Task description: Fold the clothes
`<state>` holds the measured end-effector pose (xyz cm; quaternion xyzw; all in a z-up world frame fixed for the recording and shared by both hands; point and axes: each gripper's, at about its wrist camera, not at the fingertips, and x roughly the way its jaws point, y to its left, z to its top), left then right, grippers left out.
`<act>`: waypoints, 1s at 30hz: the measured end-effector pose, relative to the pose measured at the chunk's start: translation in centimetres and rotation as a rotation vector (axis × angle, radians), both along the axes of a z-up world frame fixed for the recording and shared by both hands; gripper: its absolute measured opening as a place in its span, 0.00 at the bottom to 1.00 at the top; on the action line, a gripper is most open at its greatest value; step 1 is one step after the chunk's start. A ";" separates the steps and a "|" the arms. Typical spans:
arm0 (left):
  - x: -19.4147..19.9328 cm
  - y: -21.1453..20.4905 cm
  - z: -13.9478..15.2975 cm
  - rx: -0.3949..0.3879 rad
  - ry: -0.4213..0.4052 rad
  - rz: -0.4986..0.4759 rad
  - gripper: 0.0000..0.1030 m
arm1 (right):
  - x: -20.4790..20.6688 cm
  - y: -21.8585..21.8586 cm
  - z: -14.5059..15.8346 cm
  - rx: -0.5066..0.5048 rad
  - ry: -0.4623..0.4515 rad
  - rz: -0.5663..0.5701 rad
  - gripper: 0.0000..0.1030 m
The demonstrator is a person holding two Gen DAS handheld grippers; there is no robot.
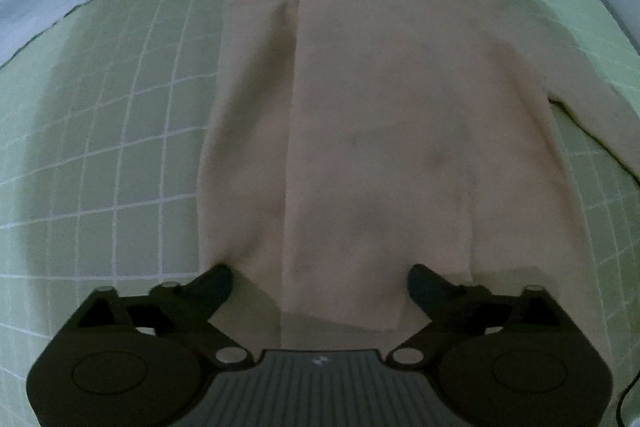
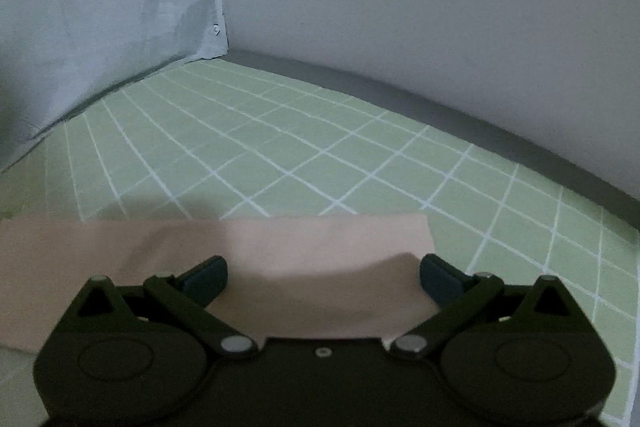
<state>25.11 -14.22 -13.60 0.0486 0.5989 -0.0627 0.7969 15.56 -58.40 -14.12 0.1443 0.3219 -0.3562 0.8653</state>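
Left wrist view: soft pale pink garment [image 1: 380,115], partly folded, on green grid-lined sheet [image 1: 100,147]; left gripper [image 1: 320,281] and right gripper [image 2: 323,277] spread wide, empty; dim, blurred edges

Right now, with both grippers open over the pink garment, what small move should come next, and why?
Probably close the left gripper on the near edge of the pink garment. Its jaws stand wide with that edge between them, one side panel is already folded in lengthwise, and the right gripper is also open, over the garment's corner on the green checked sheet.
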 end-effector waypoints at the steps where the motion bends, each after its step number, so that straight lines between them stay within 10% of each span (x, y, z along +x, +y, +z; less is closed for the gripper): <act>1: 0.0 -0.1 0.0 0.001 0.001 0.001 1.00 | 0.1 0.1 -0.1 -0.007 0.007 -0.001 1.00; 24: 0.1 -0.4 0.3 0.005 -0.012 0.013 1.00 | -0.8 -0.7 -0.1 0.028 -0.014 -0.089 1.00; 27: 0.1 -0.4 0.3 0.004 -0.016 0.013 1.00 | -0.5 -0.3 0.2 0.022 -0.024 -0.041 0.83; 30: 0.0 -0.5 0.4 0.004 -0.018 0.014 1.00 | 0.1 0.3 0.7 0.036 -0.040 0.005 0.44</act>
